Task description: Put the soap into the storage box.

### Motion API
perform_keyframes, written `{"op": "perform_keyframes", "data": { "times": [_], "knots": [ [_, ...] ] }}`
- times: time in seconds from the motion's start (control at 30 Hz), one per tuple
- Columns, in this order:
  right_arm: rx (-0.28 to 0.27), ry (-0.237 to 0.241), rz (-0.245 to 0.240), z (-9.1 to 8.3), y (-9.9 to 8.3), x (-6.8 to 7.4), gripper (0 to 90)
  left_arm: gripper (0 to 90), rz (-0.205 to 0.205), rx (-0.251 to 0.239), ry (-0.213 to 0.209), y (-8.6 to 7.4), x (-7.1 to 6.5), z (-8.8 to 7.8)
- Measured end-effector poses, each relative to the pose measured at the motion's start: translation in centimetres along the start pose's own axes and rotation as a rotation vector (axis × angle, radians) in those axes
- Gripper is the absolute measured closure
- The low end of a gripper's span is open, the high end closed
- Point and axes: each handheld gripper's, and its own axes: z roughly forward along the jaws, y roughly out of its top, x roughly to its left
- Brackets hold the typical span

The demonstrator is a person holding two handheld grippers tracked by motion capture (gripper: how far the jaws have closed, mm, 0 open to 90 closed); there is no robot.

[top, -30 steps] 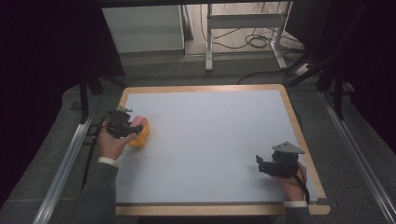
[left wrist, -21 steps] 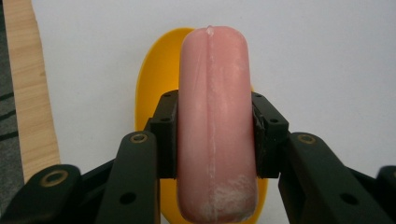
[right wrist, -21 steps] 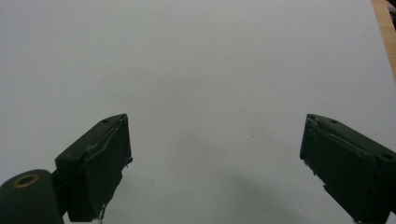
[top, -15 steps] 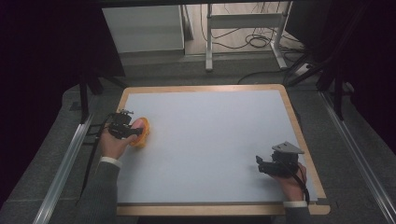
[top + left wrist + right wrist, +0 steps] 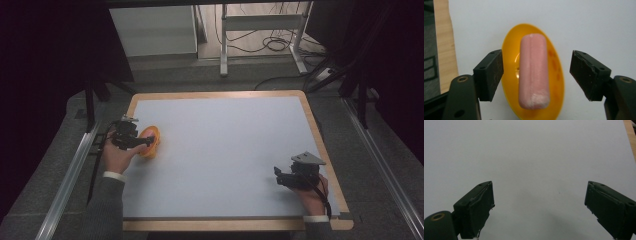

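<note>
Resting lengthwise in a glossy orange oval dish (image 5: 534, 72), a matte pink sausage-shaped piece (image 5: 533, 72) with rounded ends lies between the left gripper (image 5: 536, 75), whose jaws have just been opening and stand wide, touching neither. The high view places the dish (image 5: 150, 141) near the left edge of the smooth pale mat (image 5: 225, 150) with a wooden border (image 5: 320, 145); the pink piece is too small to tell there. The right gripper (image 5: 539, 207) gapes wide over bare mat, holding nothing.

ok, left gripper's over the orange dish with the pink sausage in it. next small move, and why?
Probably lift the left gripper straight away. Its jaws have just been opening and stand clear of both sides of the pink sausage, which lies in the orange dish; the placing looks done.
</note>
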Motion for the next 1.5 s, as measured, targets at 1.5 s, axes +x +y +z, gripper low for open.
{"op": "perform_keyframes", "data": {
  "times": [1.5],
  "knots": [
    [0.003, -0.004, -0.019, 0.2, 0.1, 0.5, 8.5, 23.9, 0.099, -0.027, -0.242, -10.3, -5.5, 0.2]
  ]
}}
